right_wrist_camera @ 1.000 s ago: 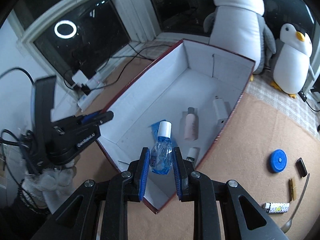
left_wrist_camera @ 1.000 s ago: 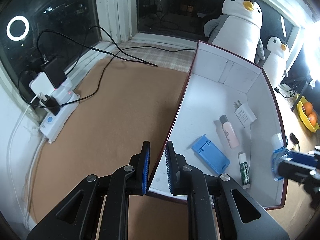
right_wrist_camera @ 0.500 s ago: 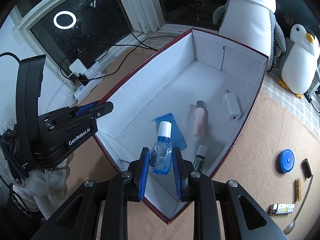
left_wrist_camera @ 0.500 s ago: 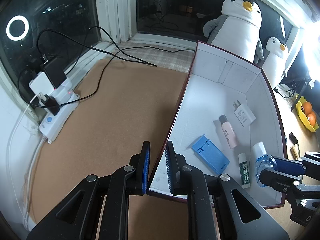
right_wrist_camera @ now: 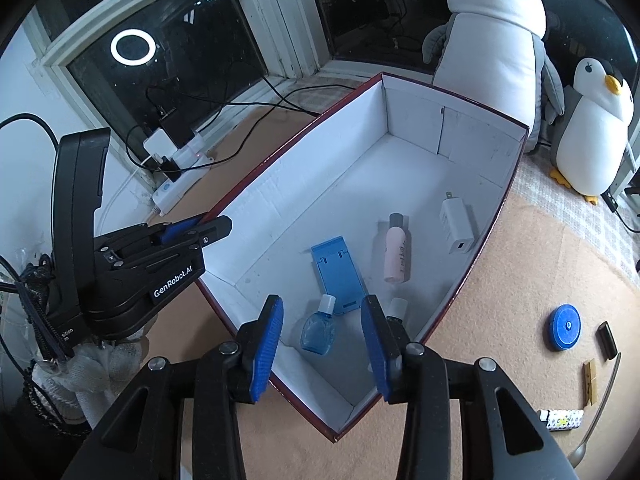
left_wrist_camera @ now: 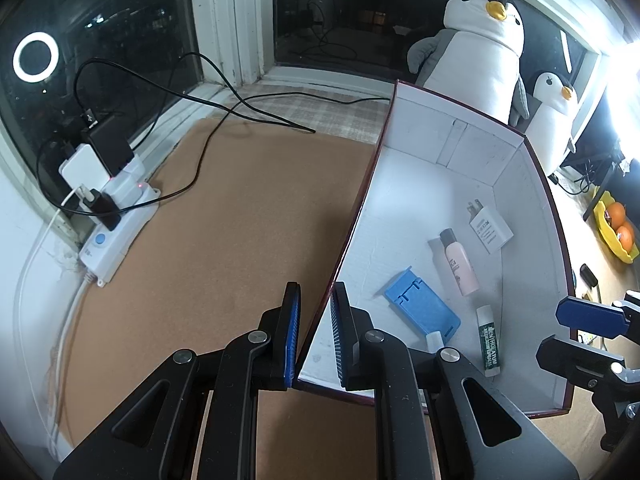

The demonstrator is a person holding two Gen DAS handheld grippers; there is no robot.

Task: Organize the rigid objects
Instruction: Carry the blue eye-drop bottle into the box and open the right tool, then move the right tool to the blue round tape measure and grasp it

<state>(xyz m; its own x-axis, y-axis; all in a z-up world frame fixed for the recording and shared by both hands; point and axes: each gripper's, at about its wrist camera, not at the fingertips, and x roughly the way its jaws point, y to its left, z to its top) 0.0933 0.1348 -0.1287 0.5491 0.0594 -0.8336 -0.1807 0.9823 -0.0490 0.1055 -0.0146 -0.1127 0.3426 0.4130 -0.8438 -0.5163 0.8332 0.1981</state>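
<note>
A white-lined box with a dark red rim [right_wrist_camera: 280, 148] [left_wrist_camera: 356, 216] stands on the brown mat. My left gripper [left_wrist_camera: 314, 340] is shut on the box's near left wall. My right gripper [right_wrist_camera: 322, 344] is open above the box's near end. A small blue bottle with a white cap [right_wrist_camera: 319, 330] lies free on the box floor between its fingers. Also in the box are a blue phone stand [right_wrist_camera: 338, 276] [left_wrist_camera: 420, 308], a pink bottle [right_wrist_camera: 397, 254] [left_wrist_camera: 459, 262], a white charger [right_wrist_camera: 457, 226] [left_wrist_camera: 490, 228] and a green-labelled tube [left_wrist_camera: 488, 342].
On the mat right of the box lie a blue round lid [right_wrist_camera: 564, 327], a black item [right_wrist_camera: 607, 339], a wooden clothespin [right_wrist_camera: 589, 382], a lighter [right_wrist_camera: 562, 419] and a spoon [right_wrist_camera: 596, 420]. A power strip with cables [left_wrist_camera: 116, 216] sits at left. Two plush penguins [right_wrist_camera: 492, 40] stand behind the box.
My right gripper moved over the box, opened and let go of the blue bottle, which now lies on the box floor. My left gripper stayed clamped on the box wall.
</note>
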